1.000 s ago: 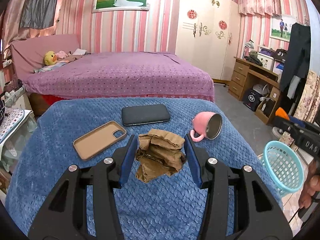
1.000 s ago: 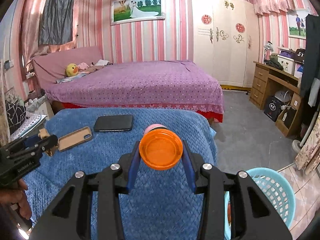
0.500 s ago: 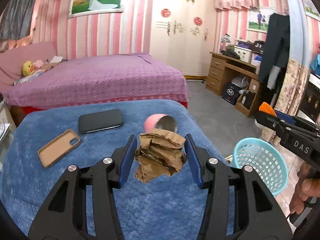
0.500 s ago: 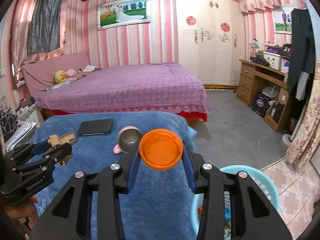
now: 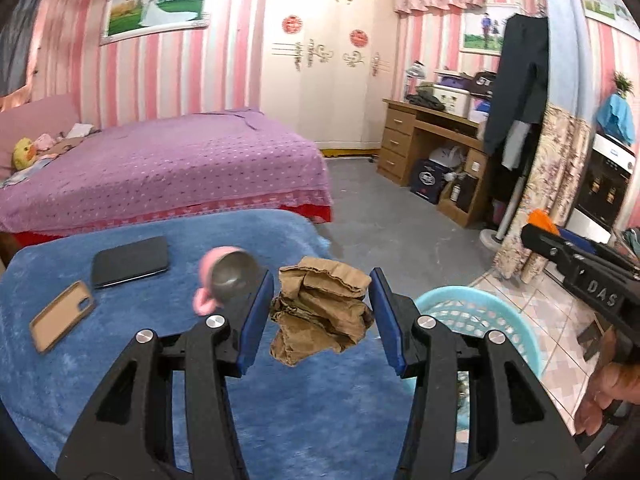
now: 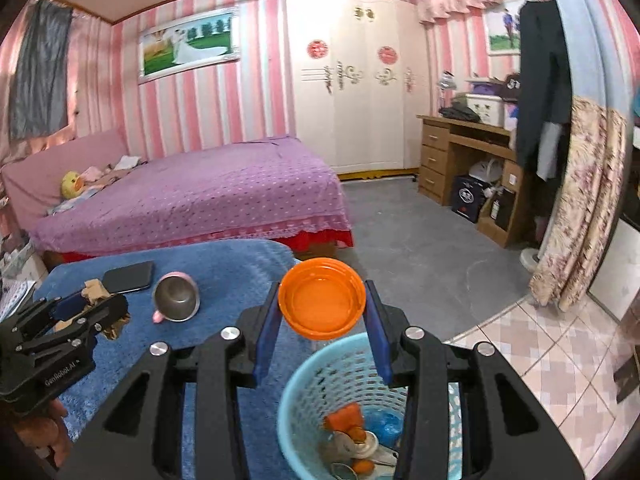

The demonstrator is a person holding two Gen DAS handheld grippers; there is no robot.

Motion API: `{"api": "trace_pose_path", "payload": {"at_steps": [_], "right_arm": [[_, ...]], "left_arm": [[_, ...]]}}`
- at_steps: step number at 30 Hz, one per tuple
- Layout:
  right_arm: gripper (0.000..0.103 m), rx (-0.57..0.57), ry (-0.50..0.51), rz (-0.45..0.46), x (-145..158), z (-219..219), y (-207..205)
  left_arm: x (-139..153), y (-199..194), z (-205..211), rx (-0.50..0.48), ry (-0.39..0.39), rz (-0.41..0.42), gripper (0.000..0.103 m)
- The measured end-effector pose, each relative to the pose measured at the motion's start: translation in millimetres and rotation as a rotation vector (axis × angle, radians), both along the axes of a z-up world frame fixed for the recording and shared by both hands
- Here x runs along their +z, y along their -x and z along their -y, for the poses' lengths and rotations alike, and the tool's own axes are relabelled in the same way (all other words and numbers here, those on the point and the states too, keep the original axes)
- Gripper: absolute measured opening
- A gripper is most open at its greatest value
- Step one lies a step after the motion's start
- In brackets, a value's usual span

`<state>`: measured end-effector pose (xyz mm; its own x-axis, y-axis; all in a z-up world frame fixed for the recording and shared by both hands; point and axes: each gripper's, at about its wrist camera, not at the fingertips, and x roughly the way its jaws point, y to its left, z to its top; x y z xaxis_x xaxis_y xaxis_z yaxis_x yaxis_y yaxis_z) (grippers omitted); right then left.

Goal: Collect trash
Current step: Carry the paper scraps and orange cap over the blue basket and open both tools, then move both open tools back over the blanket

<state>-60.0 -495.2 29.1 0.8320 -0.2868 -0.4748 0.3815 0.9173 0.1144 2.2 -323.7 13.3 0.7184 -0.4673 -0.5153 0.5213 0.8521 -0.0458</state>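
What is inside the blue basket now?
In the right wrist view the basket holds orange scraps, something blue and pale crumpled trash. The right gripper, shut on an orange lid, covers part of the inside.

A blue blanket (image 5: 132, 376) carries a phone (image 5: 130, 262), phone case (image 5: 61, 316) and pink mug (image 5: 226, 280).

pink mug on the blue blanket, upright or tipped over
Tipped over: the pink mug lies on its side on the blue blanket, its steel-lined mouth facing the camera, handle low.
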Motion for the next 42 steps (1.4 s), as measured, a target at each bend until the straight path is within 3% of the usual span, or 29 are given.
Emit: {"api": "trace_pose_path", "payload": {"at_steps": [3, 4, 5, 6, 11, 12, 14, 16, 21, 25, 31, 36, 42], "right_arm": [[0.041, -0.058, -0.001, 0.0, -1.9, 14.3, 4.3], [0.054, -0.09, -0.003, 0.003, -2.5, 20.9, 7.9], [0.075, -0.132, -0.003, 0.015, -2.1, 27.4, 12.6], [0.077, -0.161, -0.01, 0.032, -1.1, 35.0, 19.0], [0.077, -0.223, -0.073, 0.092, -0.9, 60.7, 40.6], [0.077, -0.232, -0.084, 0.1, -1.3, 65.6, 43.8], [0.077, -0.244, -0.098, 0.109, -2.7, 73.0, 47.5], [0.077, -0.248, -0.105, 0.11, -3.9, 75.3, 48.3], [0.077, -0.221, -0.109, 0.109, -3.6, 71.3, 41.2], [0.077, -0.171, -0.098, 0.11, -1.7, 56.3, 31.2], [0.077, -0.047, -0.054, 0.085, 0.8, 4.3, -0.5], [0.078, 0.12, -0.058, 0.06, -5.8, -63.0, -36.4], [0.08, 0.272, -0.036, 0.018, -22.5, -147.7, -71.0]], "left_arm": [[-1.6, 6.0, 25.5, -0.041, -0.012, -0.002, 0.048], [-1.8, 7.6, 30.7, -0.05, -0.012, -0.005, 0.048], [-1.8, 8.4, 35.4, -0.061, -0.012, -0.009, 0.048], [-2.4, 10.3, 42.5, -0.074, -0.013, -0.013, 0.048], [-10.0, 20.6, 74.9, -0.122, -0.038, -0.025, 0.053], [-11.3, 22.0, 78.9, -0.131, -0.04, -0.032, 0.062], [-13.0, 25.9, 89.3, -0.163, -0.015, -0.041, 0.069], [-14.0, 29.6, 93.6, -0.184, -0.007, -0.041, 0.086], [-11.4, 26.8, 86.3, -0.166, -0.001, -0.033, 0.087], [-4.0, 16.9, 48.3, -0.097, -0.012, -0.012, 0.089], [2.8, 6.9, -46.2, 0.065, -0.058, 0.031, 0.097], [0.5, 1.7, -134.6, 0.266, -0.143, 0.073, 0.097], [-5.2, -13.1, -235.0, 0.471, -0.119, 0.057, 0.098]]}}
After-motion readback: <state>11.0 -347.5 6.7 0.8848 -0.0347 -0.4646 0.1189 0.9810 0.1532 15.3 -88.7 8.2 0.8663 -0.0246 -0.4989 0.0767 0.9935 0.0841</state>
